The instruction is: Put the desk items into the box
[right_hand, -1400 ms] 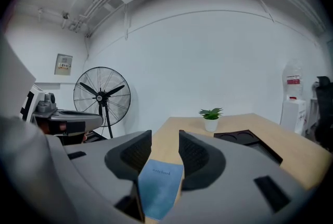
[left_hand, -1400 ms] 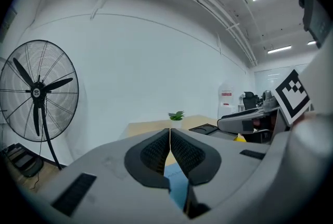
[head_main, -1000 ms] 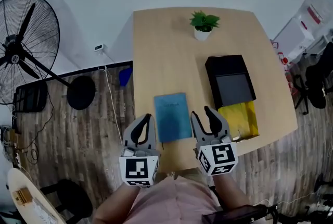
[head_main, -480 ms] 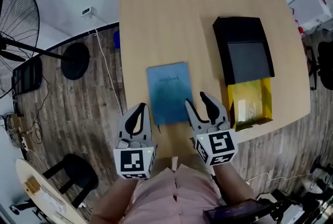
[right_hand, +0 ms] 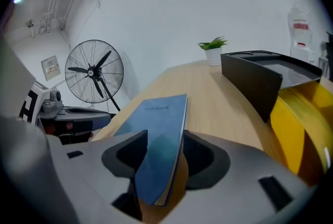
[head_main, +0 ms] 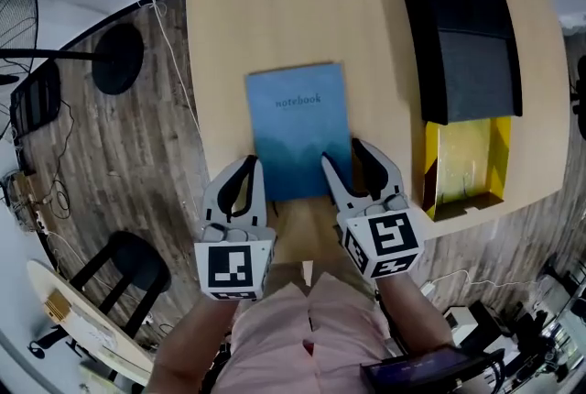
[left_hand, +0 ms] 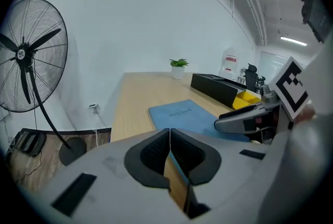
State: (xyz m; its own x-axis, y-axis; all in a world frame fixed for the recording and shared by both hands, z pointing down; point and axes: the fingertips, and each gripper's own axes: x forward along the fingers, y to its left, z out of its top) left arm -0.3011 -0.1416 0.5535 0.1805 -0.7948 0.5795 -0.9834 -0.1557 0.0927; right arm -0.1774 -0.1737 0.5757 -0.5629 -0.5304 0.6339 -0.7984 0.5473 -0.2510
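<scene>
**Right claw lining up on the notebook**

The blue notebook (head_main: 299, 128) is lying flat near the front edge of the worktop (head_main: 275, 7), well short of the black-and-yellow box (head_main: 429, 165) to its right. The right claw (head_main: 341, 154) is sitting spread, with the notebook's near right corner between its jaws, not yet pinching. The left claw (head_main: 247, 165) is hanging pressed together and empty beside the notebook's near left corner. Pickup looks to be just starting; next, the right claw needs closing firmly on that corner before lifting towards the box.

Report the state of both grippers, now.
Left gripper: shut, nothing in it.
Right gripper: open, with the near corner of the notebook between its jaws, not clamped.
</scene>
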